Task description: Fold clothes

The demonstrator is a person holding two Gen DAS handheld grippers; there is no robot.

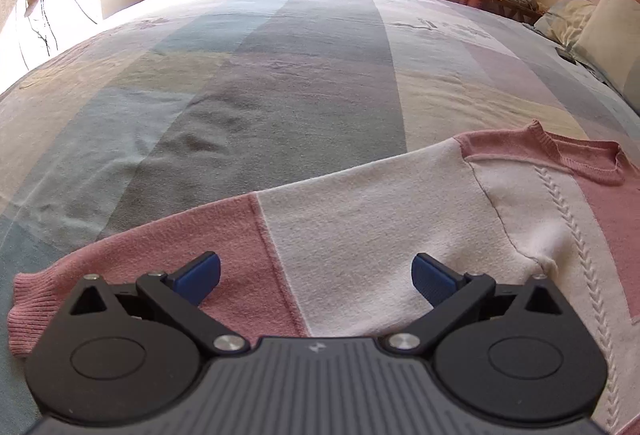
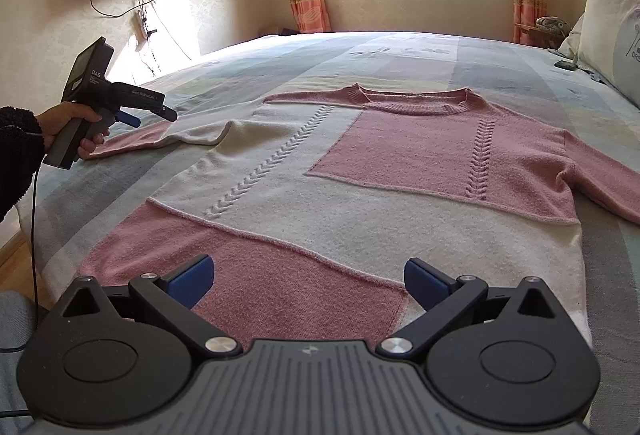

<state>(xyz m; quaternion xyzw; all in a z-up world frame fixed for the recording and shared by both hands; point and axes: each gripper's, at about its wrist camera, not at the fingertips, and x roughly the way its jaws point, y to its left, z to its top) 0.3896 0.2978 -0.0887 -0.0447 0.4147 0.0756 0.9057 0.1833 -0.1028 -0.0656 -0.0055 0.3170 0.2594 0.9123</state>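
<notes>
Sweater [image 2: 360,171] lies flat, face up, sleeves spread, along the near edge of the bed [image 2: 400,55]; left gripper [image 1: 316,275] over the left sleeve and right gripper [image 2: 308,277] over the hem, jaws wide and empty, suggesting a sleeve fold inward.

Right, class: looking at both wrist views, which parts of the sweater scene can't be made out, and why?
- Sweater: right sleeve's cuff, cut off by the right wrist view's edge.
- Hem: its middle hidden behind the right gripper.
- Left gripper: contact with the left sleeve unclear.
- Dark object by the pillow: too small.
</notes>
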